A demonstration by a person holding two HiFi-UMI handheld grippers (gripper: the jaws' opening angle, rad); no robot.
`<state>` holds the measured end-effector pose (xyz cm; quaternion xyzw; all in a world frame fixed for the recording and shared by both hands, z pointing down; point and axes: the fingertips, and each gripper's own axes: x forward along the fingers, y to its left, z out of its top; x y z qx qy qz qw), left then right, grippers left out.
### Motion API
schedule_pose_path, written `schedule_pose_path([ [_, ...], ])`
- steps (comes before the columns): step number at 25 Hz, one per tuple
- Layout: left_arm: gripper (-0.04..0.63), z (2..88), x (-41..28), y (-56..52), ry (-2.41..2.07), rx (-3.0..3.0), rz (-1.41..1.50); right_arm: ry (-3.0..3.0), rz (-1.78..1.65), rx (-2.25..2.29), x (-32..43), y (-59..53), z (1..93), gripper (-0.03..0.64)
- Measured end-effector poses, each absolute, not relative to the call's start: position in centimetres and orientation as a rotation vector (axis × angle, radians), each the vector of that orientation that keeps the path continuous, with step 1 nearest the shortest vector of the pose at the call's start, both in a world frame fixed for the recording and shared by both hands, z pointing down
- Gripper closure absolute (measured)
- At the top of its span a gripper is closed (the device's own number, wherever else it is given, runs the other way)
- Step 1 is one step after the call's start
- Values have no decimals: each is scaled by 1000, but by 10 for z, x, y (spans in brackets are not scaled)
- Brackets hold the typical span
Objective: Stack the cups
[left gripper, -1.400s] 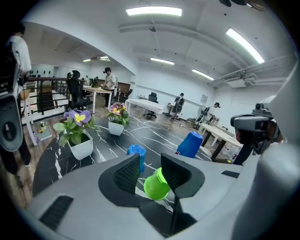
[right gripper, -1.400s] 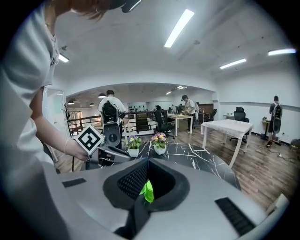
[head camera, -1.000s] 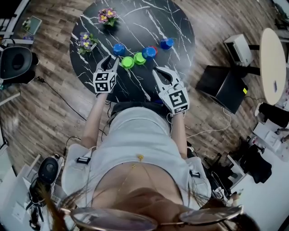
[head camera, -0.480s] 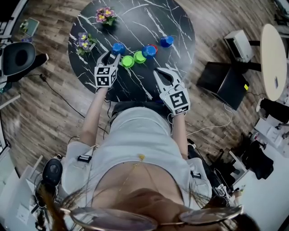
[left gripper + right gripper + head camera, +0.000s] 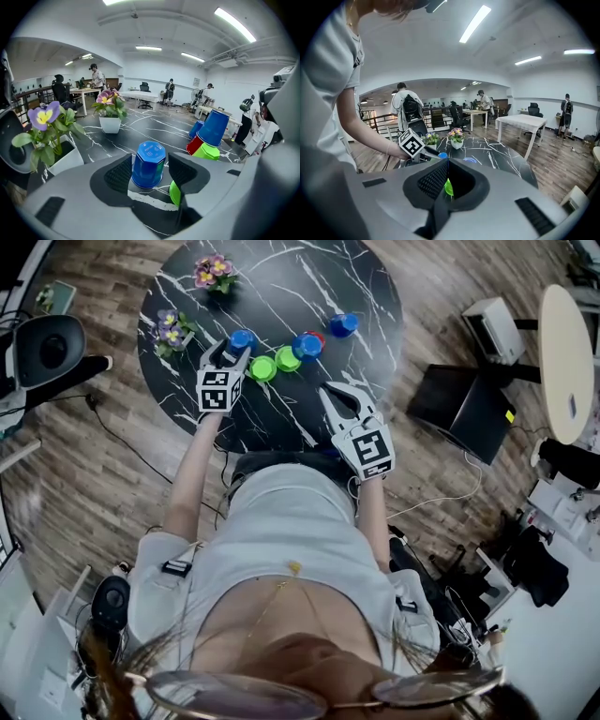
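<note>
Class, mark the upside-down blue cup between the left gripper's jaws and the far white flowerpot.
upside-down blue cup [image 5: 148,168]: left gripper view, middle of its side wall.
far white flowerpot [image 5: 110,124]: left gripper view, front face of the pot.

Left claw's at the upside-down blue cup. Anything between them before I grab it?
Nothing visible is in the way. The blue cup stands right between the jaws of the left claw, which are opening and not pressing on it. A green cup sits close by the right-hand jaw, outside the gap.
</note>
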<state>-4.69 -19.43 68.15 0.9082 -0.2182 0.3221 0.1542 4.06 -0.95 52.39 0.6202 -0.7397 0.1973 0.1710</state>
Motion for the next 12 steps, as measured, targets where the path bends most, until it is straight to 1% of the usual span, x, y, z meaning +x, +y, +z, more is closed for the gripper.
schedule_pose_path([
  [6, 333, 691, -39, -195, -589, 2618, 966, -2079, 582, 1761, 43, -6, 529, 598],
  [12, 331, 699, -34, -199, -591, 2613, 1000, -2074, 598, 1767, 45, -5, 532, 598],
])
